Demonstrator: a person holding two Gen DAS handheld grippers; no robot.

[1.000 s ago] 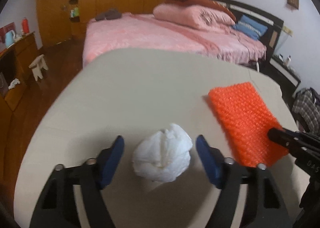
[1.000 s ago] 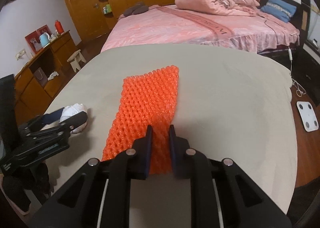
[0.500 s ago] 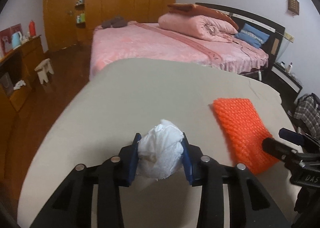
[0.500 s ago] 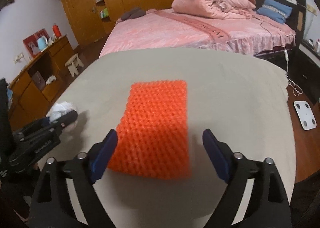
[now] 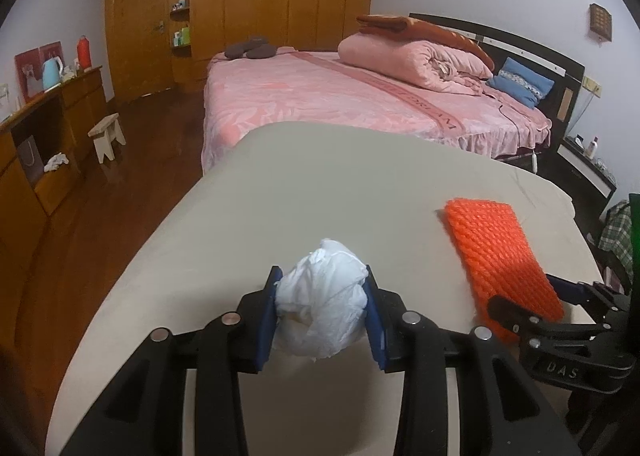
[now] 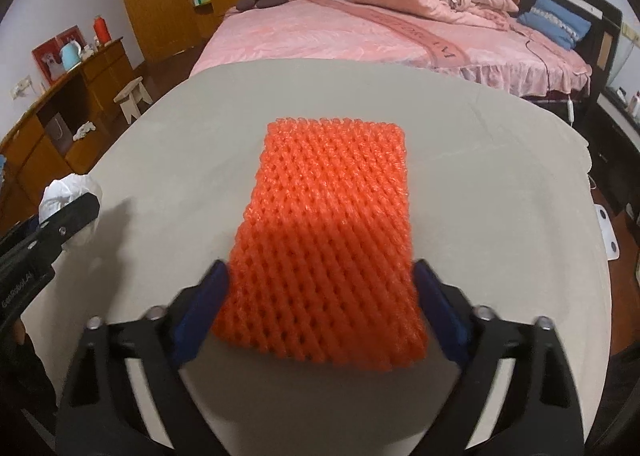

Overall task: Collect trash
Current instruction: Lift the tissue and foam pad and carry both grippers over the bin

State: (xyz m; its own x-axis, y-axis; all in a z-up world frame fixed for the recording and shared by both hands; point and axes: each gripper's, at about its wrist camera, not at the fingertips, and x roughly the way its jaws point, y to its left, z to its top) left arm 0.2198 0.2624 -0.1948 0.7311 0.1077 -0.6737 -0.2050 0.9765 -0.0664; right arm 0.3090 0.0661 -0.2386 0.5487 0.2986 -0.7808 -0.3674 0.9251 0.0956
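A crumpled white tissue ball (image 5: 320, 300) sits between the blue pads of my left gripper (image 5: 322, 312), which is shut on it just above the beige table (image 5: 280, 184). The ball also shows at the left in the right wrist view (image 6: 70, 192). An orange foam net sleeve (image 6: 332, 232) lies flat on the table; it shows at the right in the left wrist view (image 5: 500, 256). My right gripper (image 6: 320, 312) is open, its blue pads on either side of the sleeve's near end, close to its edges.
The table's far edge (image 6: 360, 64) curves in front of a pink bed (image 5: 360, 96). A wooden dresser (image 5: 40, 136) and small stool (image 5: 108, 134) stand to the left. A white scale (image 6: 610, 232) lies on the floor at the right.
My left gripper shut on the tissue ball and lifted it slightly. My right gripper let go of the orange sleeve, opened wide, and now straddles the sleeve's near end.
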